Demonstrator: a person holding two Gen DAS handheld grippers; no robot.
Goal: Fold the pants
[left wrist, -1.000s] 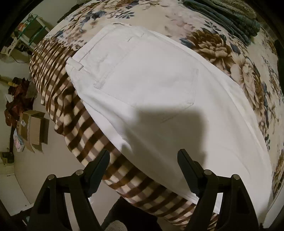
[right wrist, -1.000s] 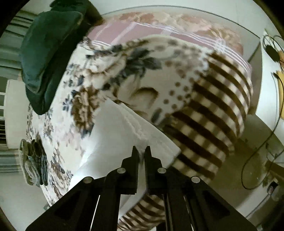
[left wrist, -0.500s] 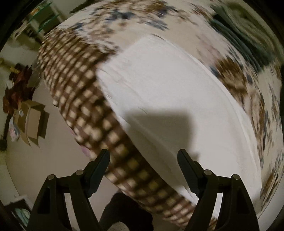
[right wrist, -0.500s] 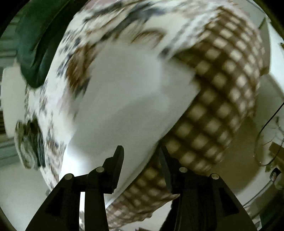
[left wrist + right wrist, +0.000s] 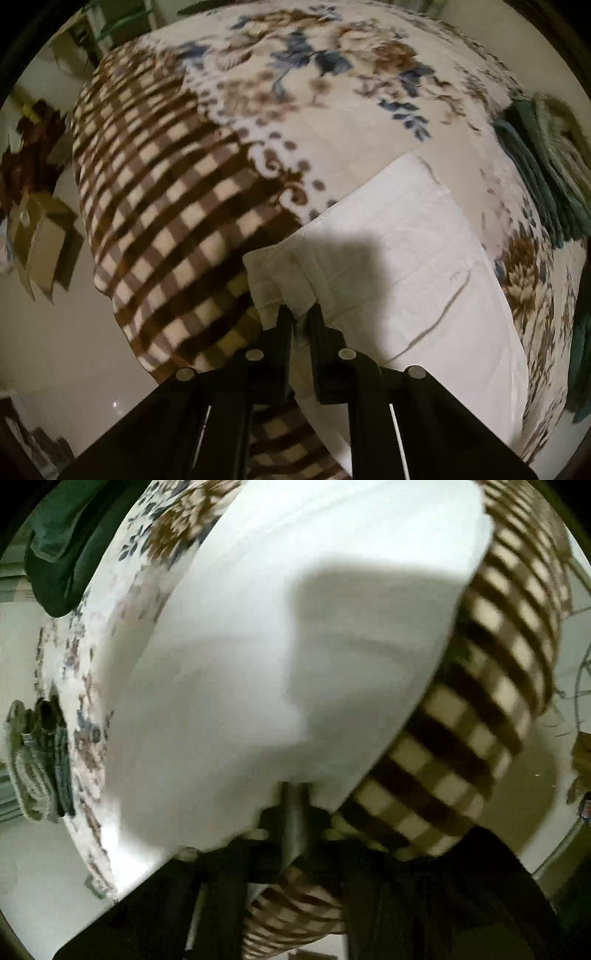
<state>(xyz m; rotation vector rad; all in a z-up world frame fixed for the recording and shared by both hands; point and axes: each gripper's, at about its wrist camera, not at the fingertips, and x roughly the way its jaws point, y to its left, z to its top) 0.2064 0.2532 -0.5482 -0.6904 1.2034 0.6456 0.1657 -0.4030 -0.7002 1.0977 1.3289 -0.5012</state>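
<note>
The white pants (image 5: 399, 266) lie on a bed covered by a floral and brown-checked blanket (image 5: 177, 192). My left gripper (image 5: 301, 317) is shut on the near corner of the white pants at the bed's edge, and the cloth bunches between its fingers. In the right wrist view the pants (image 5: 295, 646) fill most of the frame, blurred. My right gripper (image 5: 295, 812) looks shut on the pants' near edge, with its fingertips partly hidden under the cloth.
A stack of folded green and grey clothes (image 5: 546, 162) sits on the bed at the right, and it also shows in the right wrist view (image 5: 40, 768). A dark green cloth (image 5: 62, 546) lies at the far end. Cardboard boxes (image 5: 40, 251) stand on the floor at left.
Both grippers were open half a second ago and have now closed on the pants' near edge. The left gripper has shifted along the pants to a corner.
</note>
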